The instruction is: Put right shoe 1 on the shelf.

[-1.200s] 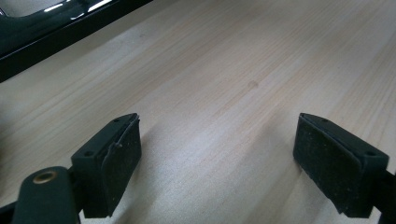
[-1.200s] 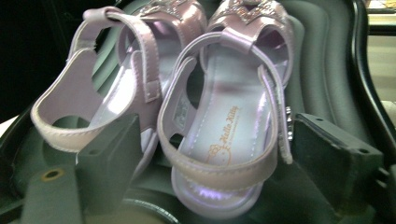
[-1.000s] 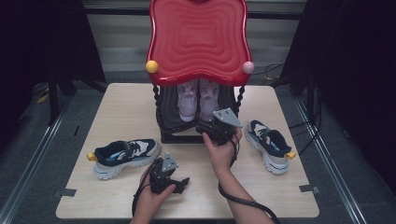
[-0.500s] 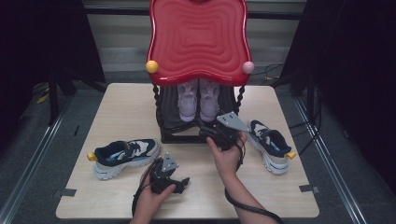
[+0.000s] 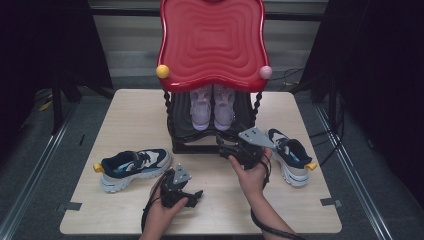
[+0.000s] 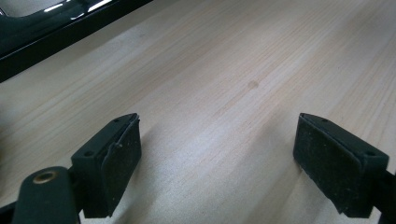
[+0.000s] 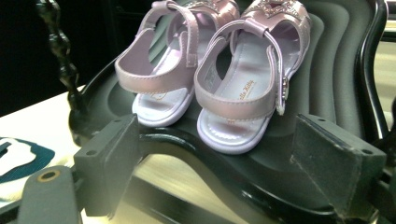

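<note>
Pink sandals (image 7: 205, 88) on black lower shelf (image 7: 322, 116) of red-topped rack (image 5: 212, 45), heels toward right gripper (image 7: 217, 172), long axes running away from it. Right gripper directly before them, jaws wide, empty. Left gripper (image 6: 217, 163) farther off, low over table (image 6: 224, 70), likewise wide, empty.

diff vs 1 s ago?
Right gripper slid sideways along the rack front toward the right sneaker, jaws open and empty, facing the pink sandals. Unchanged: left gripper open on the table, left sneaker, rack.
</note>
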`<state>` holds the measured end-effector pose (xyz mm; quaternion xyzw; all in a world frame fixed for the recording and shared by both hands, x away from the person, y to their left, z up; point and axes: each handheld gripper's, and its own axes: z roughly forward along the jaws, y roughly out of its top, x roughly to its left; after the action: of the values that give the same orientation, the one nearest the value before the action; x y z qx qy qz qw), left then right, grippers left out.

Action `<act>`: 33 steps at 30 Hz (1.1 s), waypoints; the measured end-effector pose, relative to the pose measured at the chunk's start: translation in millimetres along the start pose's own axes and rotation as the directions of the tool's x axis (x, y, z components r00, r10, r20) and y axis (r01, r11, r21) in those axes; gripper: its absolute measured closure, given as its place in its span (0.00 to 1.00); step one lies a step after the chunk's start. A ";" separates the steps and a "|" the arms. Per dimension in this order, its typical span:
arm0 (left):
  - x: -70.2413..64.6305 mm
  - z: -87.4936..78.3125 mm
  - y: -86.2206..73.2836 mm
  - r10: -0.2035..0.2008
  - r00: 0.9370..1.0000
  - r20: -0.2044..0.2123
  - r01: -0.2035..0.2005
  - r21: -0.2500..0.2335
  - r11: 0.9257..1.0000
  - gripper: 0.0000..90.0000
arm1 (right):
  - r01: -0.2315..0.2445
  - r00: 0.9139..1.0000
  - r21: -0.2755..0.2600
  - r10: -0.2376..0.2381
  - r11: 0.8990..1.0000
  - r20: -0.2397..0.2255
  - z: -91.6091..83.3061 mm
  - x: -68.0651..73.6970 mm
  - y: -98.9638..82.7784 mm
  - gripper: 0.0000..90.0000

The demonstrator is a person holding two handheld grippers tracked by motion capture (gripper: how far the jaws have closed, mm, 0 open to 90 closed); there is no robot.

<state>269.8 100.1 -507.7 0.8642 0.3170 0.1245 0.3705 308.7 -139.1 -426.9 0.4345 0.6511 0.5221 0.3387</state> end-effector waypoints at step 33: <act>-0.1 0.0 0.0 0.000 1.000 -0.001 0.000 0.000 1.000 0.17 | 0.039 0.990 0.117 -0.022 0.992 -0.142 -56.9 -43.4 -54.8 0.17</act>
<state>269.7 100.0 -507.7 0.8640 0.3172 0.1252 0.3704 263.2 -205.1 -468.0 0.4061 0.7101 0.5063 0.2730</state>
